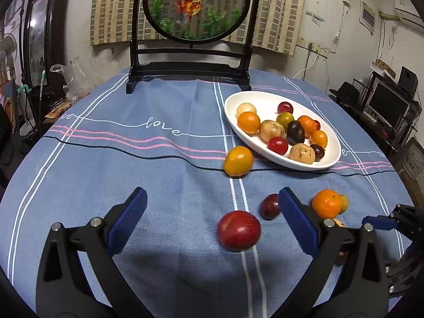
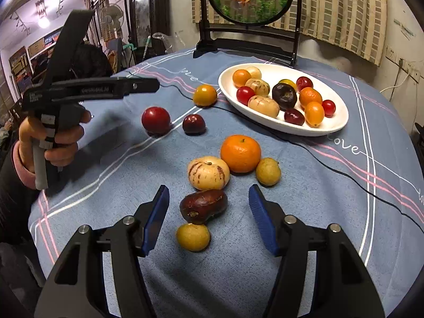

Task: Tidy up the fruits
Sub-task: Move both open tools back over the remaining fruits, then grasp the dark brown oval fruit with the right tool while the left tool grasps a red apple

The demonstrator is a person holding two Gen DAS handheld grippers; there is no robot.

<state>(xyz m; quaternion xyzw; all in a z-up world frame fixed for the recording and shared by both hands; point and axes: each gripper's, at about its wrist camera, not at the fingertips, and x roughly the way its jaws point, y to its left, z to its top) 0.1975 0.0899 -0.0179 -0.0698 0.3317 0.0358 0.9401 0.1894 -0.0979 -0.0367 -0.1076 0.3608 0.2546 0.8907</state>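
Observation:
My left gripper (image 1: 212, 201) is open and empty above the blue cloth, with a red plum (image 1: 239, 230) lying between its fingers, untouched. A darker plum (image 1: 269, 206), a mandarin (image 1: 326, 203) and a yellow-orange fruit (image 1: 238, 161) lie beyond. A white oval dish (image 1: 267, 100) holds several fruits. My right gripper (image 2: 208, 198) is open and empty, with a dark brown fruit (image 2: 203, 205) between its fingers. A small yellow fruit (image 2: 193, 237), a striped cream melon (image 2: 208, 172), the mandarin (image 2: 240, 153) and another yellow fruit (image 2: 268, 171) lie close by. The dish (image 2: 331, 127) is at far right.
A black-framed goldfish screen (image 1: 196, 5) stands at the table's far edge. The left gripper and the hand holding it (image 2: 63, 122) fill the left of the right wrist view. The red plum (image 2: 155, 119) and dark plum (image 2: 194, 124) lie on the cloth.

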